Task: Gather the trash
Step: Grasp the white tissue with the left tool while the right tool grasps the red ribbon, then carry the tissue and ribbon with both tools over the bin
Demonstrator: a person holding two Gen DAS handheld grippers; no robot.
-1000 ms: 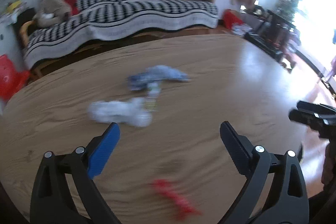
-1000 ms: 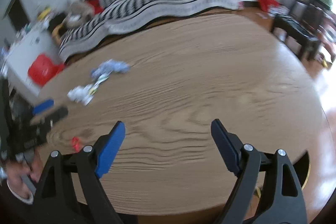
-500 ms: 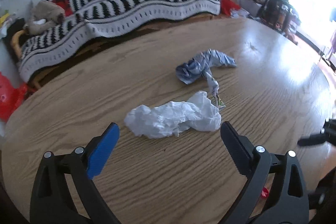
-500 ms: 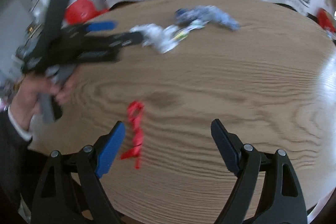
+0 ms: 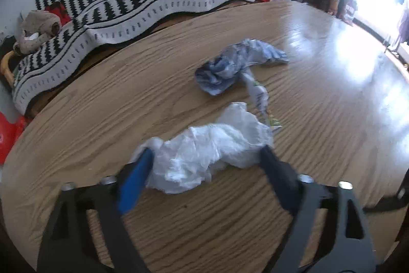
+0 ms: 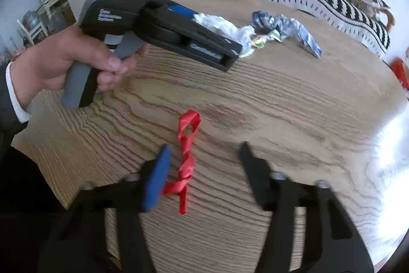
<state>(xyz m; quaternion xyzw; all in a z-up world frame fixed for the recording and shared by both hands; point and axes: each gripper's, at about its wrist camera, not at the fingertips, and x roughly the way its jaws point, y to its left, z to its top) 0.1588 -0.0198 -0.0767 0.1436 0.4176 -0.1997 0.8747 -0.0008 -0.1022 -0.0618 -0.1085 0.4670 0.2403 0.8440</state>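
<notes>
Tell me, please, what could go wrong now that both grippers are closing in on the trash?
1. The left gripper, jaws just closing, straddles the white bag; the soft plastic may squash and slip out.
2. The right gripper, also closing, has the red ribbon near its blue finger; the flat strip could be missed or pushed along the table.

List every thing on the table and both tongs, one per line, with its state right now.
White plastic bag: crumpled, flat on the table, between the left tongs.
Left tongs: closing in on the bag's two ends.
Red ribbon: twisted, lying on the table.
Right tongs: closing around the ribbon, not yet pinching it.
Blue-and-white wrapper: crumpled, untouched.
Table: trash still on it.
</notes>
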